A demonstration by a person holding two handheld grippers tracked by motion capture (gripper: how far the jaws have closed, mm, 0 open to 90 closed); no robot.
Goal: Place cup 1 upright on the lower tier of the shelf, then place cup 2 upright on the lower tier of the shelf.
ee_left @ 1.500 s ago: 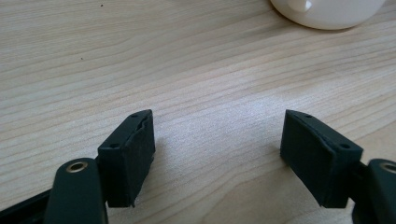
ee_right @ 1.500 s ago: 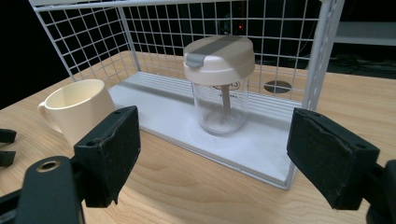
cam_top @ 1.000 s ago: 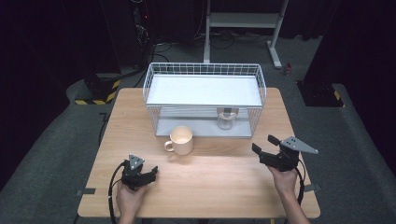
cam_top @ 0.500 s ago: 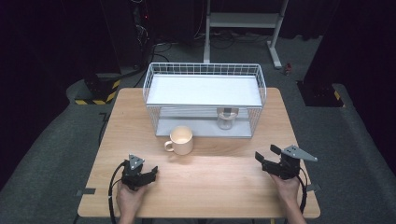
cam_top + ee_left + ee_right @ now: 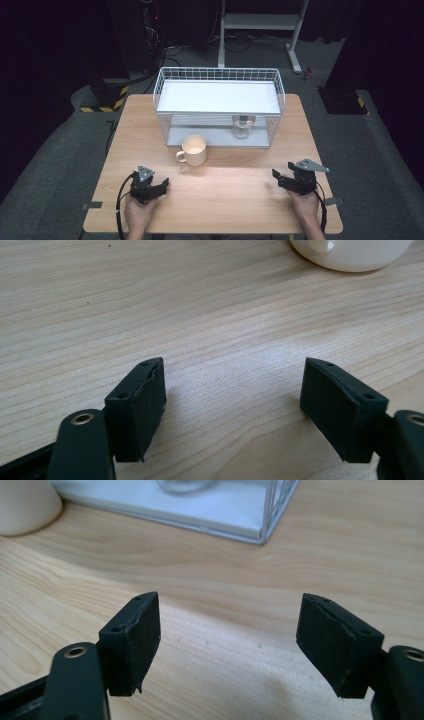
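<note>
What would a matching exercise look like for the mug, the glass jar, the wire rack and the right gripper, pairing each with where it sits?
Things:
1 mug
2 glass jar
3 wire rack
4 right gripper

Places:
a on the rack's lower shelf
b far half of the table
c near right part of the table
d on the wood just in front of the rack

Pairs: 1-d, 2-a, 3-b, 4-c
</note>
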